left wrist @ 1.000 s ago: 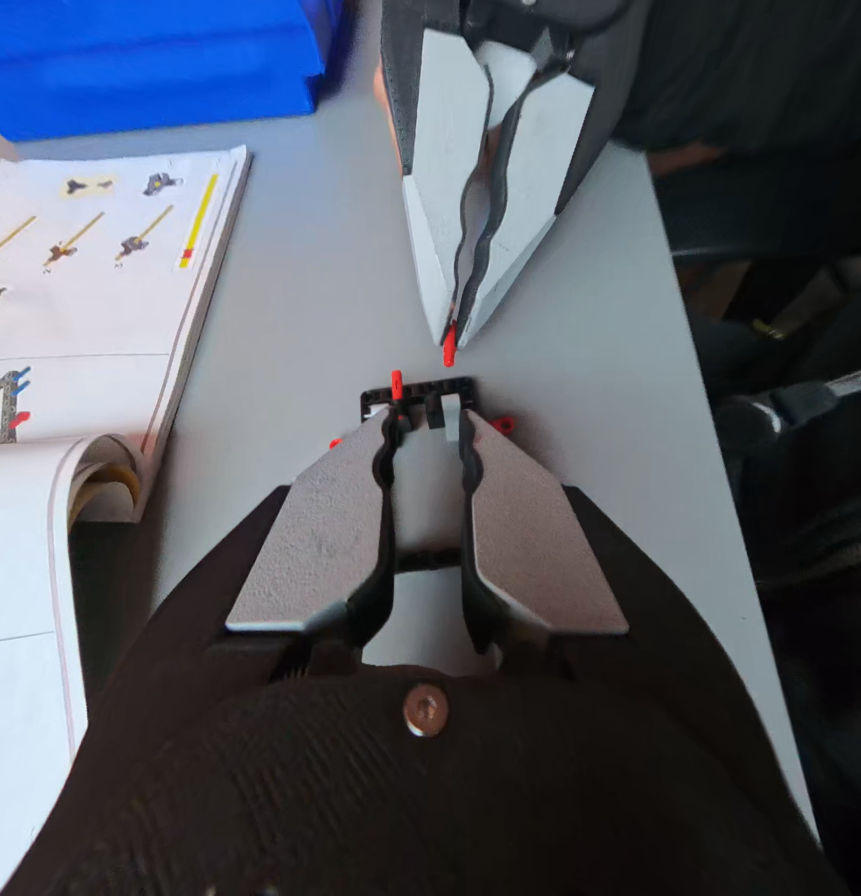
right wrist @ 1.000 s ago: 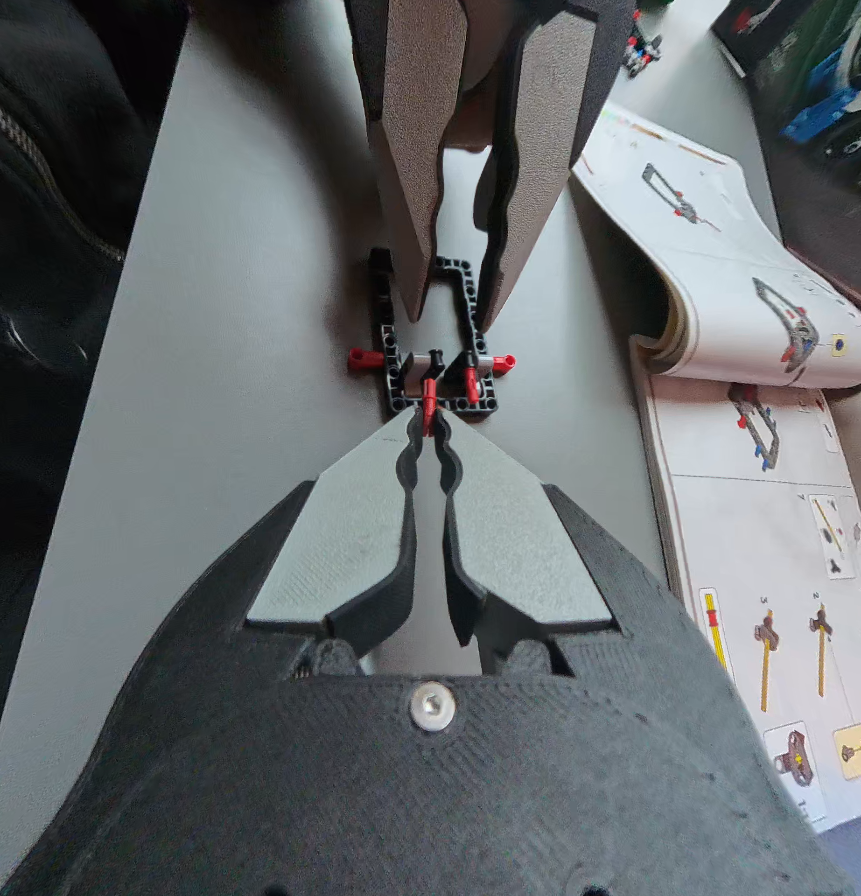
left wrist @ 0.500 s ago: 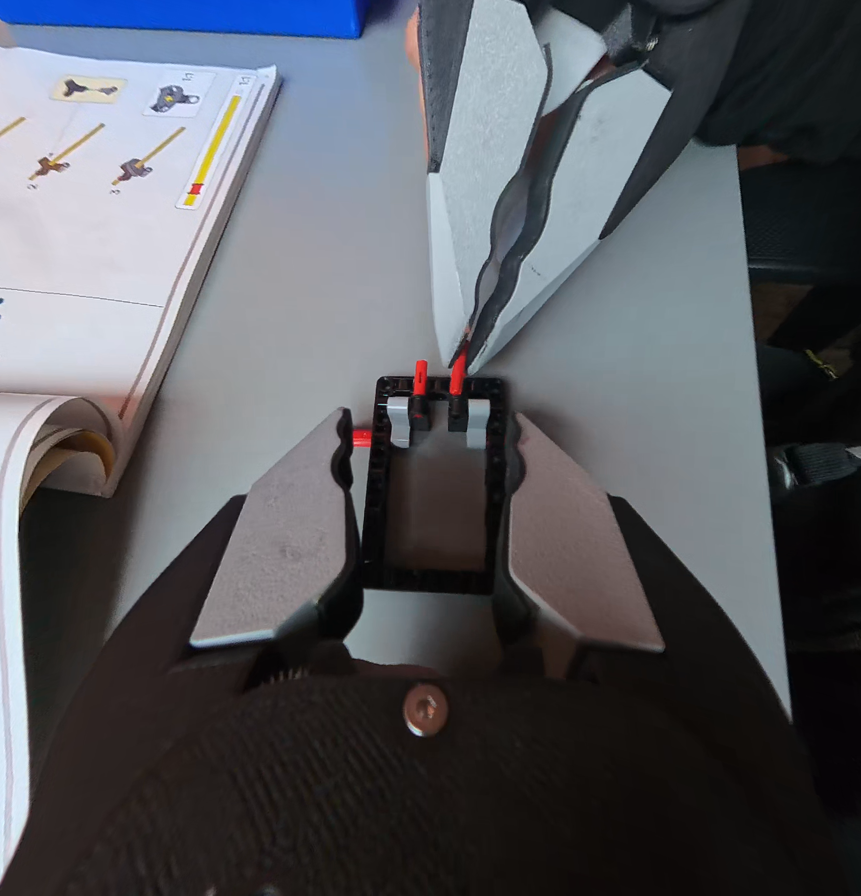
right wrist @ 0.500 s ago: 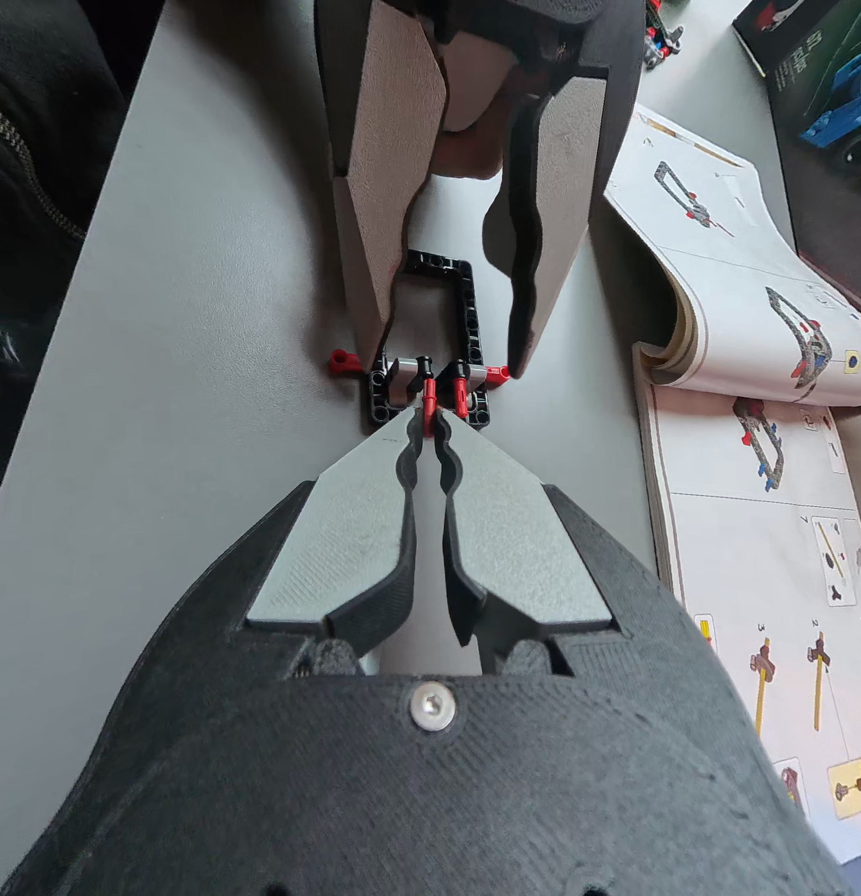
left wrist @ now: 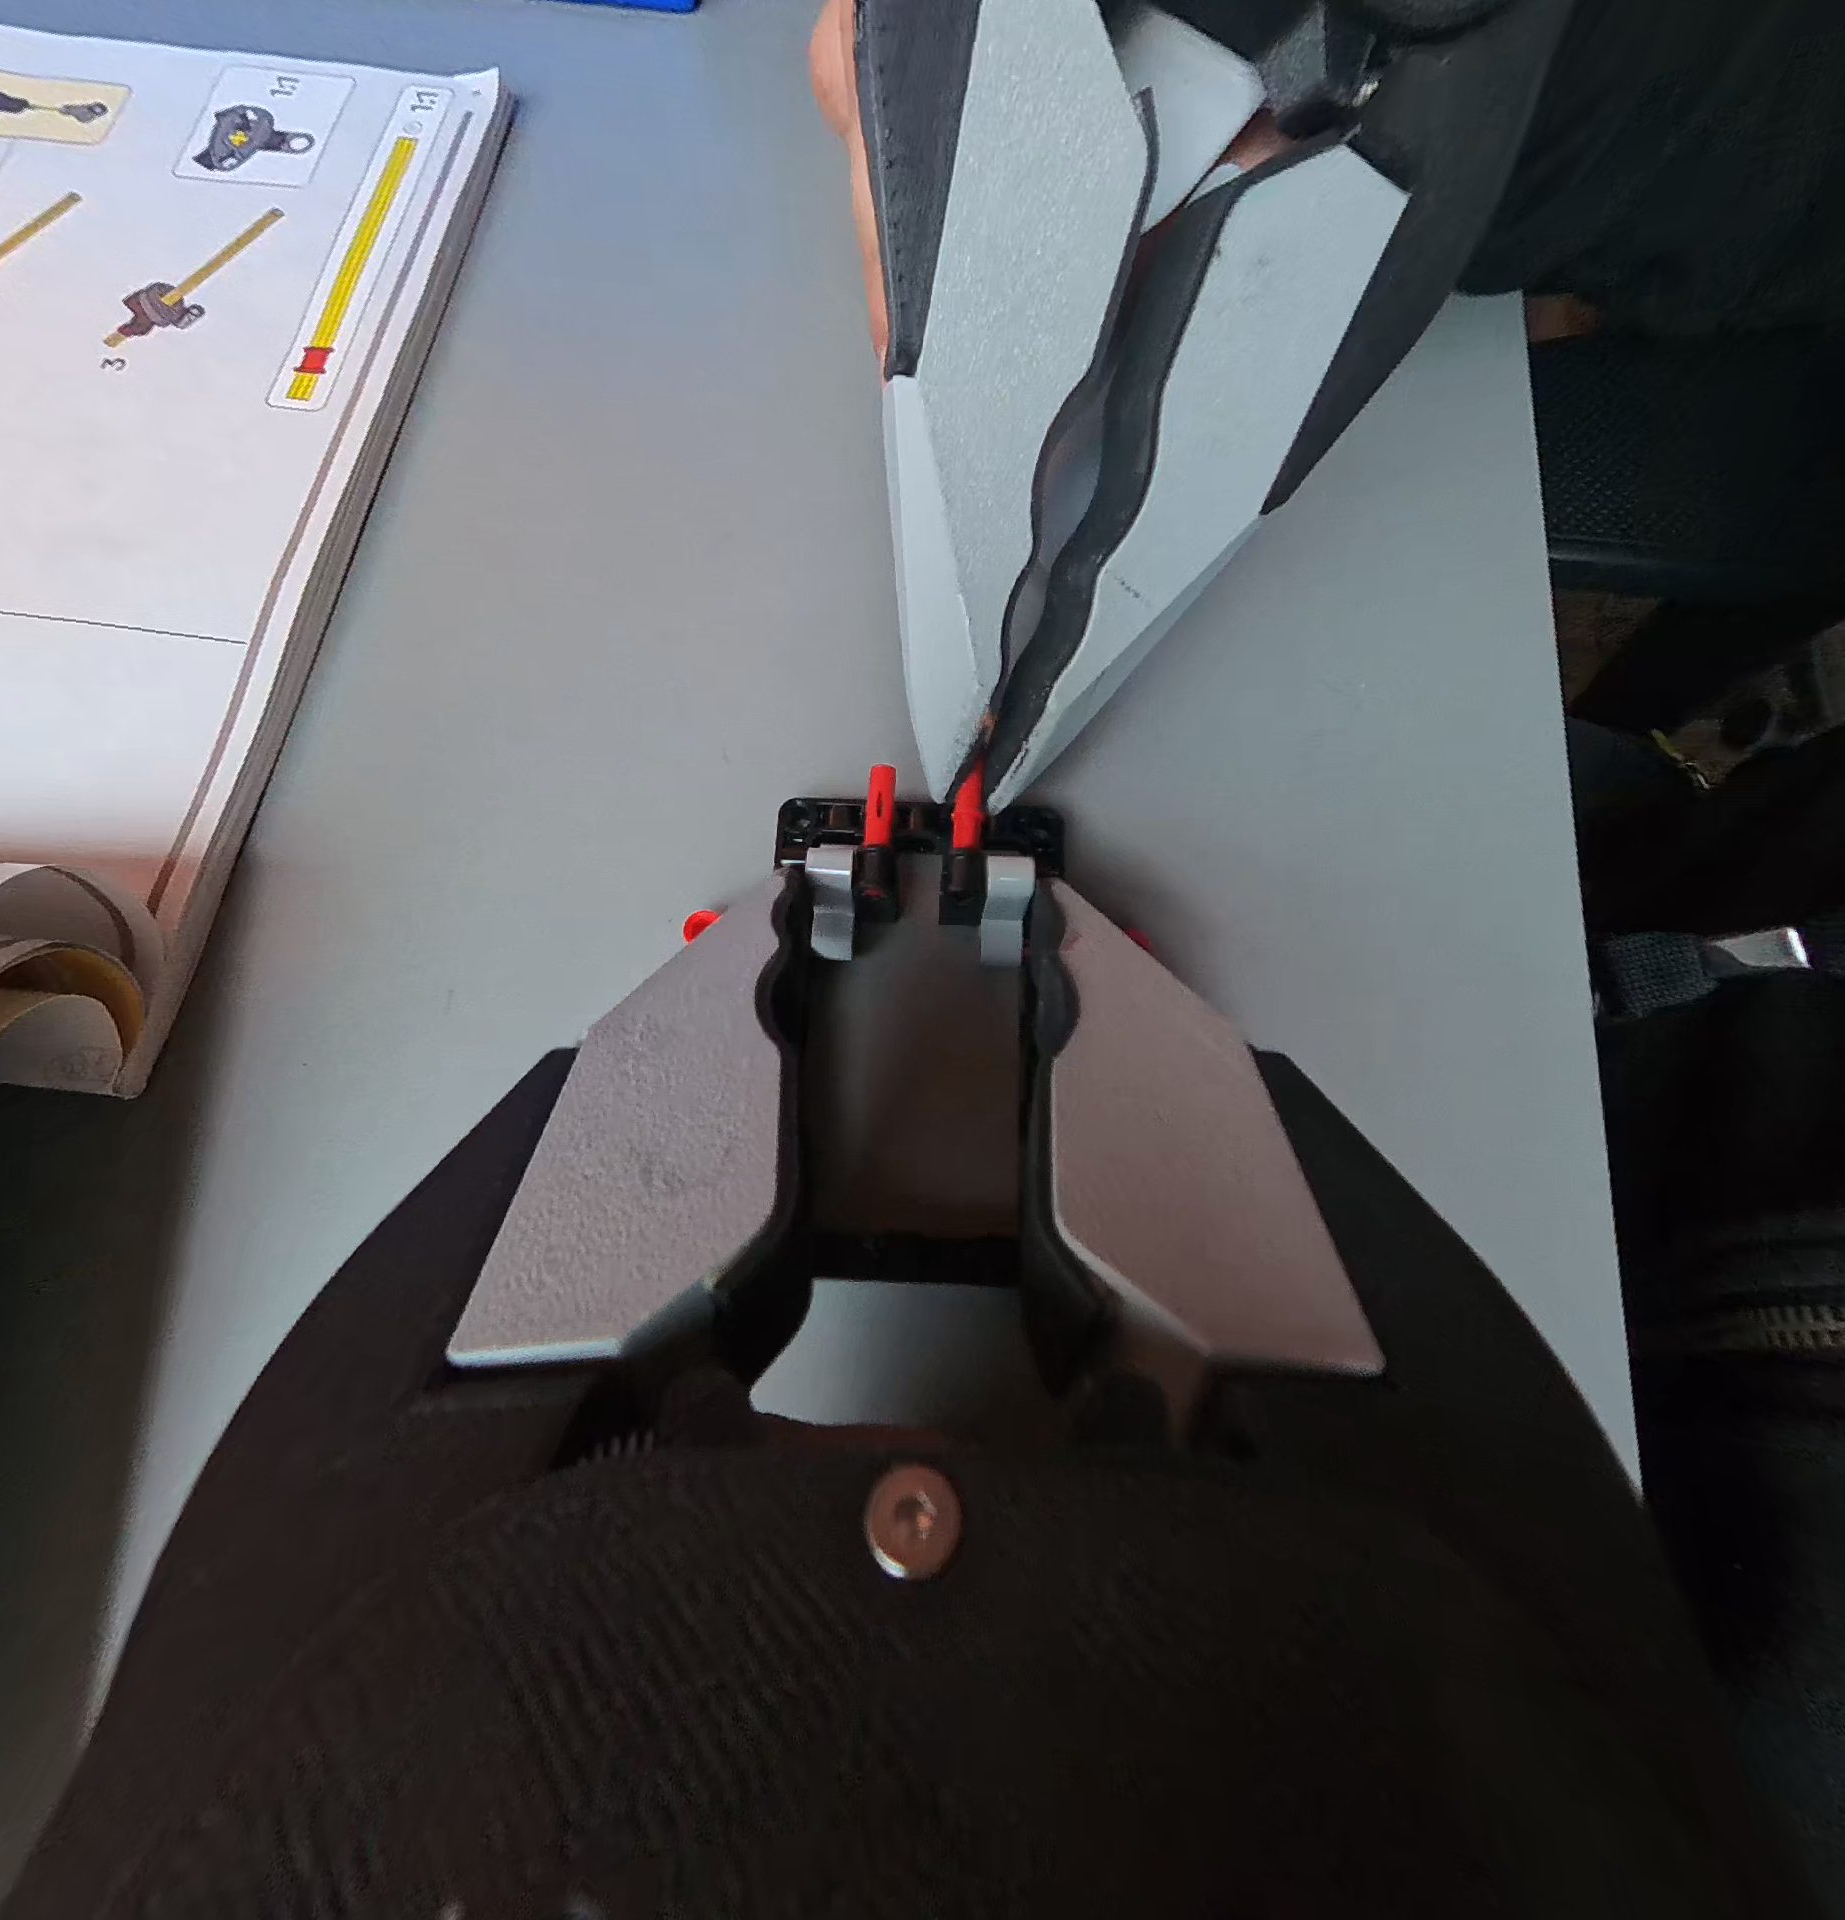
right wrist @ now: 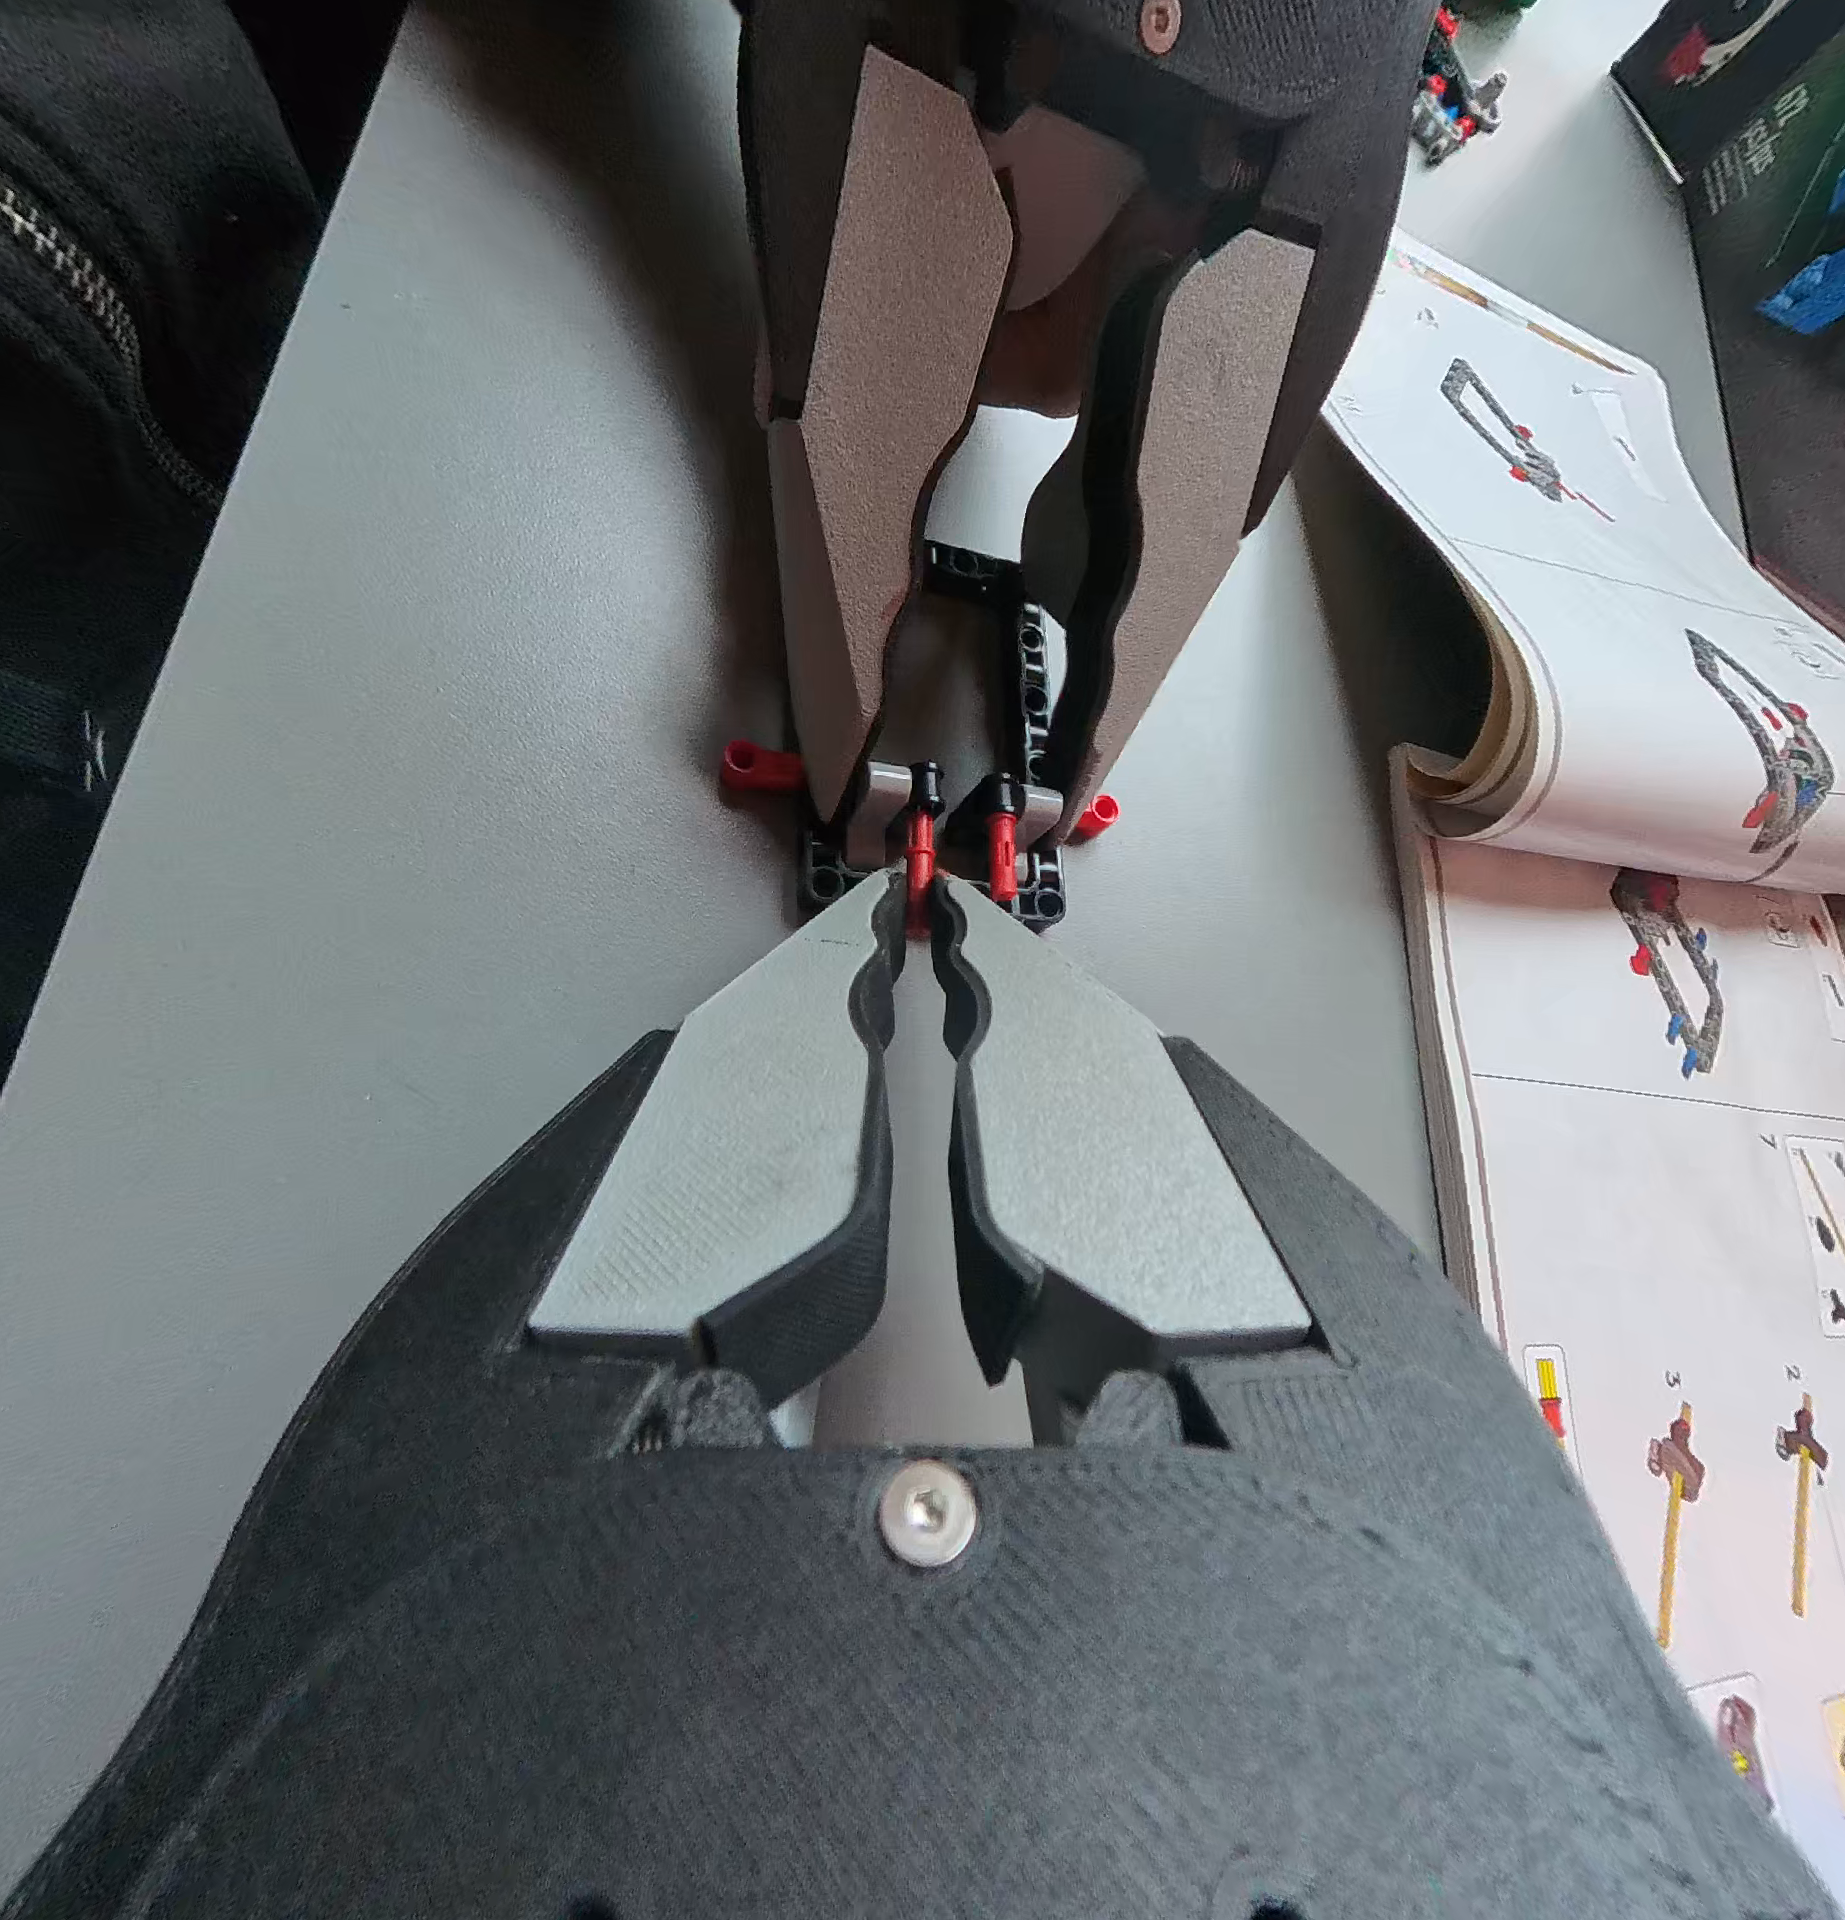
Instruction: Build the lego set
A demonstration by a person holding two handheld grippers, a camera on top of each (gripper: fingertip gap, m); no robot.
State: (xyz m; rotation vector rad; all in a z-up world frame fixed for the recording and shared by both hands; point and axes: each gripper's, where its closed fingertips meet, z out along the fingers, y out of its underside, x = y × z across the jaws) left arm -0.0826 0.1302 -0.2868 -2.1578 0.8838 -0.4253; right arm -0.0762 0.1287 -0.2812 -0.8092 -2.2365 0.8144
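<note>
Closed since before, left gripper [left wrist: 913, 914] clamps black frame [left wrist: 918, 821]; right gripper [right wrist: 920, 902] pinches red pin [right wrist: 920, 842].

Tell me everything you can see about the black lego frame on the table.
The black frame is a rectangular open plastic beam with pin holes, lying flat on the grey table. The left gripper clamps its long sides. Two grey connectors with red pins sit at its far end; the right gripper pinches one red pin.
</note>
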